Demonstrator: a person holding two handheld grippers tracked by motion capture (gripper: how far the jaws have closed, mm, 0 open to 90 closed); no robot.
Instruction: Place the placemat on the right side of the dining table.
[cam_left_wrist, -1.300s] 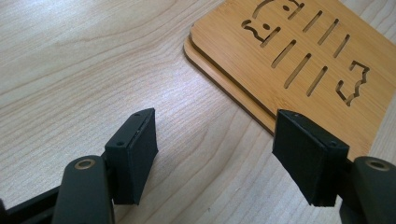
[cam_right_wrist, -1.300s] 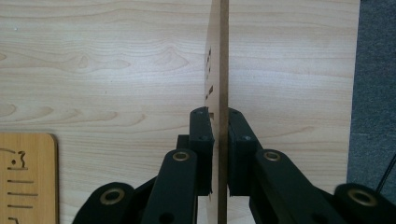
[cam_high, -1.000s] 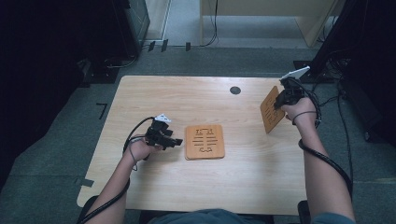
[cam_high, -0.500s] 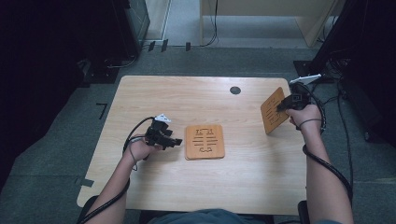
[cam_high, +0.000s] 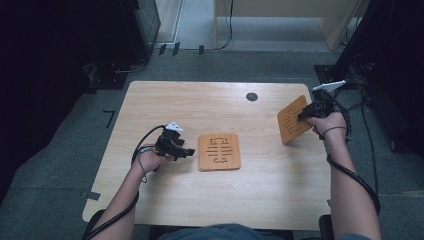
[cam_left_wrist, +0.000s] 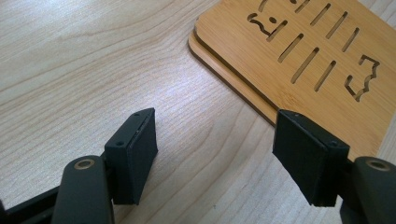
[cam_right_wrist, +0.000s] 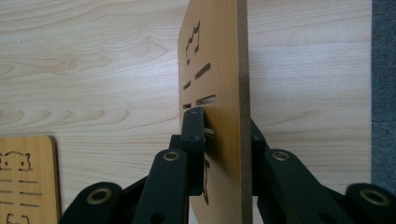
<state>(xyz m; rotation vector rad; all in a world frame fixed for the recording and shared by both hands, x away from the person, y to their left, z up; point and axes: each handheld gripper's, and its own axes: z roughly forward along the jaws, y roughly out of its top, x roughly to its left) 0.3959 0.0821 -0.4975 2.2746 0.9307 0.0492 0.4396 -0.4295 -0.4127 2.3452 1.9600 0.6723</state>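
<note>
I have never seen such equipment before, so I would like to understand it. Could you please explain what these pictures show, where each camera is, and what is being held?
No robot here: a person sits at a wooden table and holds a hand-held gripping tool in each hand. One picture is taken from above the table; the other two come from small cameras riding on the tools, looking along their black jaws.

On the table lie two flat bamboo boards with cut-out slots, stacked. The left tool rests beside them, jaws apart and holding nothing.

The right tool has a third slotted board standing on edge near the table's right side. Its jaws sit on both faces of the board and have just been opening a little.
</note>
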